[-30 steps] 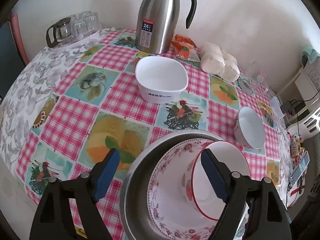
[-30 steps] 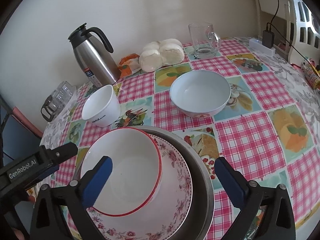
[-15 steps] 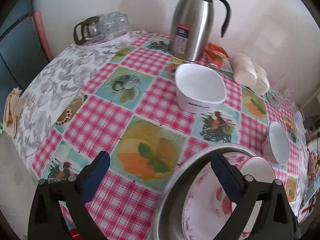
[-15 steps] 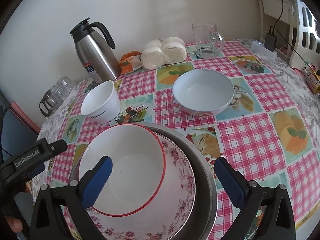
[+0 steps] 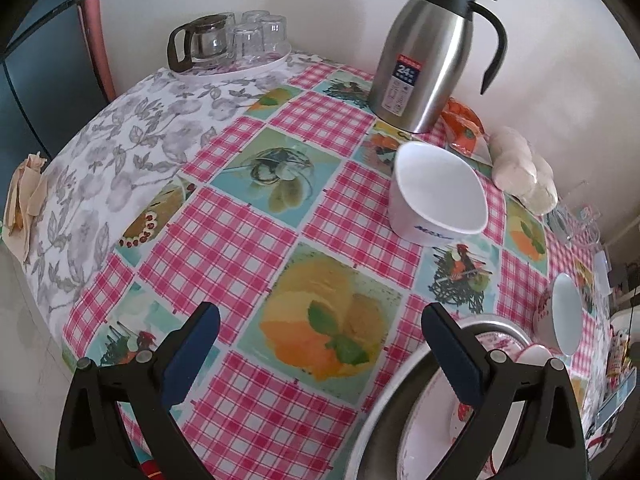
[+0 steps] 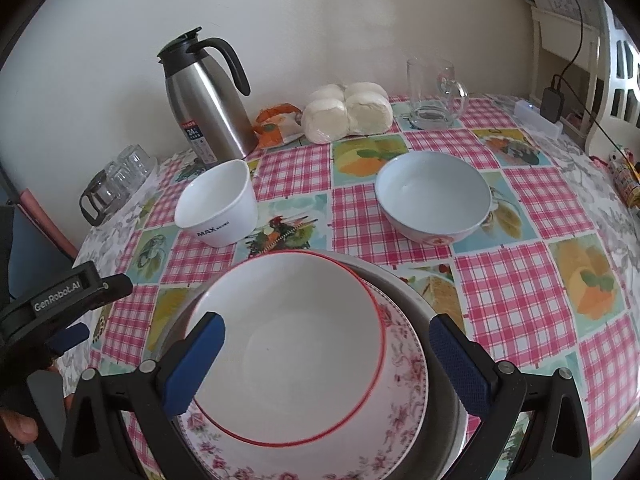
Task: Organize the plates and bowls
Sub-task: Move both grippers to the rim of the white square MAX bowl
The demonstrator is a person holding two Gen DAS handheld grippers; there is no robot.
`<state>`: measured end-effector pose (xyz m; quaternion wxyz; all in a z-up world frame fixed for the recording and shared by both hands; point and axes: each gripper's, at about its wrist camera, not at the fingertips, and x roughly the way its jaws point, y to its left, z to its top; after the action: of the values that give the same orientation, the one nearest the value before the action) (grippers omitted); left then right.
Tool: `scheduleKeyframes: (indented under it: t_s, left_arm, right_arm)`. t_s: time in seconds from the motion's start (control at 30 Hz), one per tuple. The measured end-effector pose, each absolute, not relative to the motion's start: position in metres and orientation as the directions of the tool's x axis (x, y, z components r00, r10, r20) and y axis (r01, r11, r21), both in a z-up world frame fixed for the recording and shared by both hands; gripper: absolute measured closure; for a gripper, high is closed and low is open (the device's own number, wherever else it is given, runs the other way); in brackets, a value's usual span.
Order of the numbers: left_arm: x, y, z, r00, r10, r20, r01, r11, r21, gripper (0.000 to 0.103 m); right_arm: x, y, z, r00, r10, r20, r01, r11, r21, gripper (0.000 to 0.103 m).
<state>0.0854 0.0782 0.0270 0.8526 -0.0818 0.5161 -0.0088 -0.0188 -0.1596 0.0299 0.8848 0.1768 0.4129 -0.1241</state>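
A red-rimmed white bowl (image 6: 292, 344) sits in a floral plate (image 6: 404, 384), which lies in a steel basin (image 6: 436, 320). My right gripper (image 6: 326, 360) is open and empty just above the bowl. A white squarish "MAX" bowl (image 6: 218, 208) and a round pale-blue bowl (image 6: 434, 196) stand apart on the table behind. My left gripper (image 5: 320, 354) is open and empty over bare tablecloth, left of the basin (image 5: 384, 412). The MAX bowl (image 5: 436, 196) and the round bowl (image 5: 564, 324) also show in the left wrist view.
A steel thermos jug (image 6: 208, 104), a bag of white buns (image 6: 346, 112), an orange packet (image 6: 276, 124) and a glass mug (image 6: 434, 96) stand along the wall. A tray of glasses with a glass pot (image 5: 224, 44) is at the far left corner.
My left gripper has pulled back and to the left, off the basin and bowls, and now hangs over the tablecloth. My right gripper has edged forward over the red-rimmed bowl.
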Motion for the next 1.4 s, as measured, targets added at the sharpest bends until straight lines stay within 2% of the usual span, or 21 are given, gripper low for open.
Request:
scheduleKeyframes:
  t_s: [0.33, 0.53, 0.83, 1.2, 1.4]
  left_arm:
    - [0.112, 0.099, 0.029, 0.465, -0.152, -0.872, -0.121, 0.965, -0.233, 0.002]
    - [0.127, 0.096, 0.024, 0.454, -0.158, -0.877, -0.122, 0.964, -0.237, 0.002]
    - [0.152, 0.095, 0.017, 0.458, -0.202, -0.866, -0.115, 0.952, -0.283, 0.002]
    - [0.181, 0.1, 0.013, 0.542, -0.284, -0.791, -0.133, 0.901, -0.414, 0.002]
    - [0.197, 0.09, -0.001, 0.491, -0.385, -0.782, -0.098, 0.867, -0.489, 0.002]
  right_arm:
    - [-0.007, -0.154, 0.046, 0.614, -0.12, -0.78, 0.412, 0.892, 0.187, 0.0]
    - [0.014, -0.151, 0.054, 0.544, -0.193, -0.817, 0.453, 0.887, 0.092, 0.0]
    - [0.051, -0.148, 0.068, 0.506, -0.152, -0.849, 0.442, 0.891, 0.104, 0.0]
    - [0.119, -0.146, 0.07, 0.465, -0.165, -0.87, 0.42, 0.906, 0.053, 0.0]
    - [0.152, -0.143, 0.055, 0.429, -0.118, -0.896, 0.436, 0.895, 0.091, 0.0]
